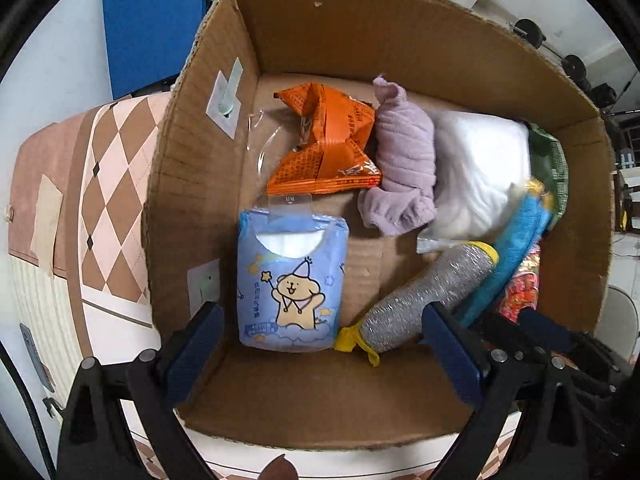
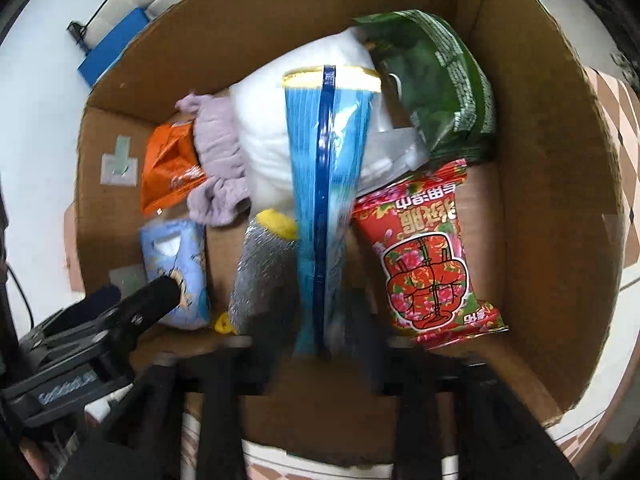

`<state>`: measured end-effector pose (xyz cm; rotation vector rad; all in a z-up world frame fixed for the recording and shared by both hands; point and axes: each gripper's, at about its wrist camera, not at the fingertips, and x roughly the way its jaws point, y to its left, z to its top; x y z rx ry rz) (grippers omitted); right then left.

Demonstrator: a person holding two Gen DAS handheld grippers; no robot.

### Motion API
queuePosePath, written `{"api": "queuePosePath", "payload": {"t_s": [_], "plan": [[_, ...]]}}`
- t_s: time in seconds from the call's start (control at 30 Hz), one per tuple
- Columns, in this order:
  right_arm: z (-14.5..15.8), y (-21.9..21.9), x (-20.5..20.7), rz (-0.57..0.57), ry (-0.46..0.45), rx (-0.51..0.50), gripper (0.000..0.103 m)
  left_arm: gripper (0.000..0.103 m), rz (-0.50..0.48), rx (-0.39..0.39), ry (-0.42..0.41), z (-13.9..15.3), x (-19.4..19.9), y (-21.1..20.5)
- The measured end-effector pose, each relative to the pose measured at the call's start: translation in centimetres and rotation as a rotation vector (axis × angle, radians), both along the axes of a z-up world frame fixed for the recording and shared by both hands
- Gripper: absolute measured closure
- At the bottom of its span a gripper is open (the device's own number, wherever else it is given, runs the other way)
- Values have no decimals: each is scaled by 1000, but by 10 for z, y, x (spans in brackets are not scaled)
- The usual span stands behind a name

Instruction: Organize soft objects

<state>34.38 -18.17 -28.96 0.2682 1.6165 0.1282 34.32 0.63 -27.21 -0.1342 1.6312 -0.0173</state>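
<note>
A cardboard box [image 1: 304, 36] holds the soft things: a light blue tissue pack with a bear [image 1: 290, 284], an orange packet [image 1: 326, 140], a lilac cloth roll [image 1: 402, 156], a white pillow [image 1: 480, 168], a silver scrubber with yellow ends [image 1: 424, 300], a red flowered packet [image 2: 428, 256] and a green bag [image 2: 440, 80]. My left gripper [image 1: 320, 340] is open and empty above the box's near edge, its fingers either side of the tissue pack and scrubber. My right gripper [image 2: 320, 340] is shut on a blue striped packet [image 2: 328, 184], held upright over the box.
The box [image 2: 560, 200] stands on a table with a brown and pink diamond cloth [image 1: 108, 200]. A blue board [image 1: 152, 20] leans behind it on the left. My left gripper's finger [image 2: 132, 304] reaches into the right wrist view at lower left.
</note>
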Motion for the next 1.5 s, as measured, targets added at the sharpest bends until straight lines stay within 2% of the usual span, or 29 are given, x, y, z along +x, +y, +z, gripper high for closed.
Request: {"api": "queuePosePath", "payload": {"t_s": [0.1,0.2,0.3,0.43,0.47,0.5,0.67,0.87,1.0,1.1,1.27,1.5], "plan": [[15,-4,-4,58,-31,-43,28,2,-5,-2,-26,14,-7,0],[35,-10,-12,96,-75,-130,23,2,-14,16,-65,31,-20,-2],[55,-15,-25,121,-135,-207,8,2,-10,21,-104,46,-34,-5],[79,-25,-50,126,-196,-270,7,2,-35,47,-132,61,-57,-16],[86,-28,-57,121,-206,-275,6,2,-40,55,-142,64,-62,-20],[91,-30,-65,115,-219,-281,0,2,-43,61,-152,69,-70,-22],[119,-41,-88,69,-285,-291,0,2,-28,49,-152,75,-83,-21],[142,-36,-107,62,-335,-298,0,2,-31,67,-207,100,-100,-25],[159,-39,-124,46,-366,-282,0,2,-20,45,-267,130,-121,-27],[175,-43,-144,34,-392,-277,0,2,-34,63,-326,155,-140,-34],[218,-52,-188,-6,-445,-253,0,2,-39,102,-432,205,-180,-42],[293,-53,-256,-6,-596,-295,0,2,-49,126,-530,256,-228,-47]]}}
